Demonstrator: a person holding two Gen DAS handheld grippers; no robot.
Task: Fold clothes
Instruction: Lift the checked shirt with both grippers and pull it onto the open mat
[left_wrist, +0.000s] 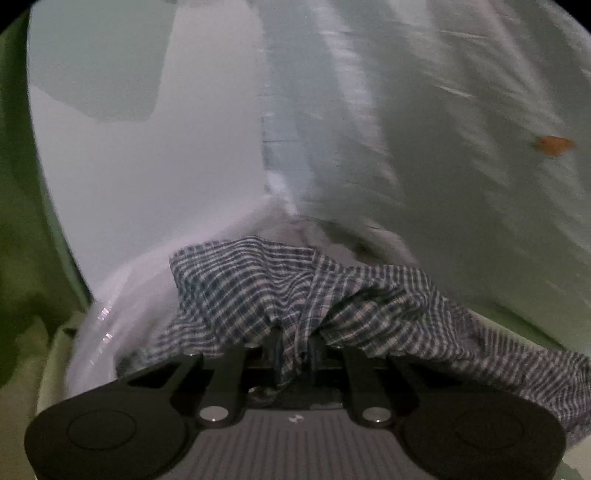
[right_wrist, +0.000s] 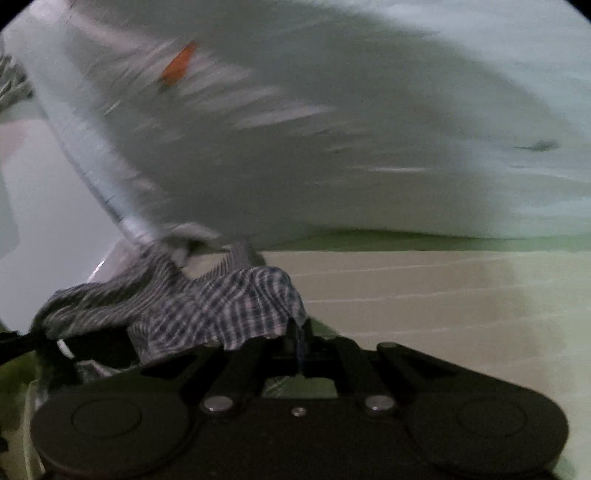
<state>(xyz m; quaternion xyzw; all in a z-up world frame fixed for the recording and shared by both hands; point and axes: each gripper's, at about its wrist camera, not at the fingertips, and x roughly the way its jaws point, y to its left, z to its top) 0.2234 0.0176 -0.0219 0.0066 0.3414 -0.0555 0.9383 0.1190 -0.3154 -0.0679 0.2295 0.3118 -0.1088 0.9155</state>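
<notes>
A blue-and-white checked garment (left_wrist: 295, 284) is bunched up in front of my left gripper (left_wrist: 295, 347), which is shut on a fold of it. The same checked garment (right_wrist: 207, 306) drapes over my right gripper (right_wrist: 297, 343), which is shut on its edge, and stretches away to the left. Both grippers hold the cloth up off the surface. Both views are blurred by motion.
A pale grey-white wall or sheet (left_wrist: 461, 129) fills the background, with a small orange mark (left_wrist: 554, 144) on it; the mark also shows in the right wrist view (right_wrist: 177, 66). A light green-beige surface (right_wrist: 424, 295) lies below on the right. White shiny material (left_wrist: 122, 291) lies at the left.
</notes>
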